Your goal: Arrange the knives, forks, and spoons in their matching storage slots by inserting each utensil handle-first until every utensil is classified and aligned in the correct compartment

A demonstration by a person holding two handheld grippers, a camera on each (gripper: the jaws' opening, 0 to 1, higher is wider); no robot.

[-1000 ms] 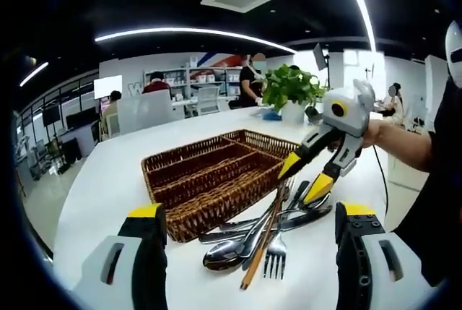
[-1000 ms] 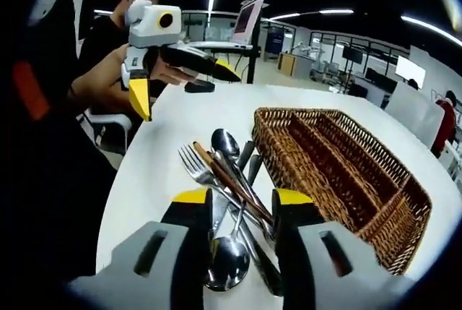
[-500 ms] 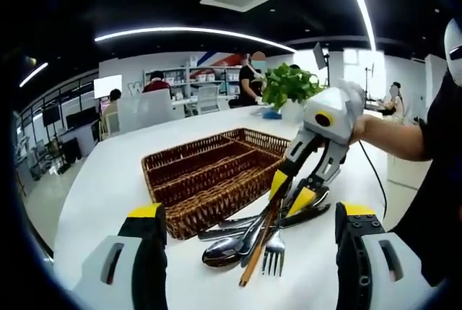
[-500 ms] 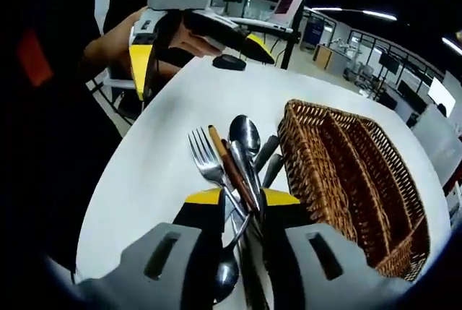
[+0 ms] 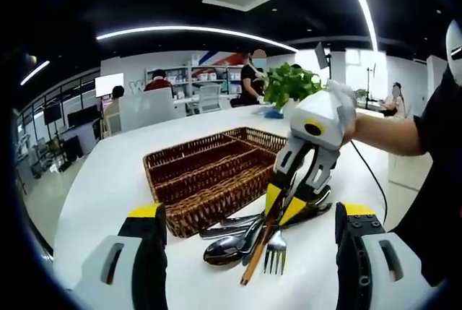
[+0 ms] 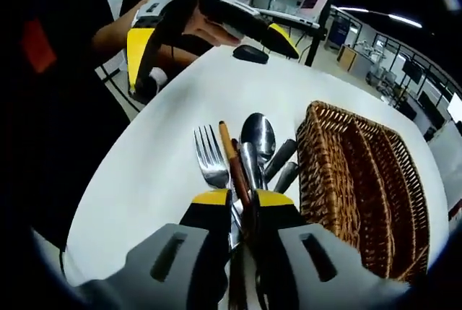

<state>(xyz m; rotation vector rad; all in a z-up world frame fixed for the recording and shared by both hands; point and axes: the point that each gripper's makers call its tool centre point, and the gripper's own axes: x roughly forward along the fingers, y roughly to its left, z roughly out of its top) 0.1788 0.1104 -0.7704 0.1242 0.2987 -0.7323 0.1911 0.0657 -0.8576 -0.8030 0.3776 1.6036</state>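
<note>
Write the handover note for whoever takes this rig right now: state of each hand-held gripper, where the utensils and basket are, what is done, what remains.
Right hand-held gripper: lowered into the utensil pile, jaws nearly shut around the handles; whether it grips one I cannot tell.
Left hand-held gripper: open, held above the white table, holding nothing.
The pile, with a fork, spoons and a brown-handled piece, lies on the table beside the wicker basket.
Done: nothing sorted; the basket's compartments look empty.
Left: sort every utensil, handle-first, into its matching slot.

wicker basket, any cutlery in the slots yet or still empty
Empty as far as shows: the wicker basket has bare compartments in both views, and the cutlery pile lies on the table beside it.
</note>
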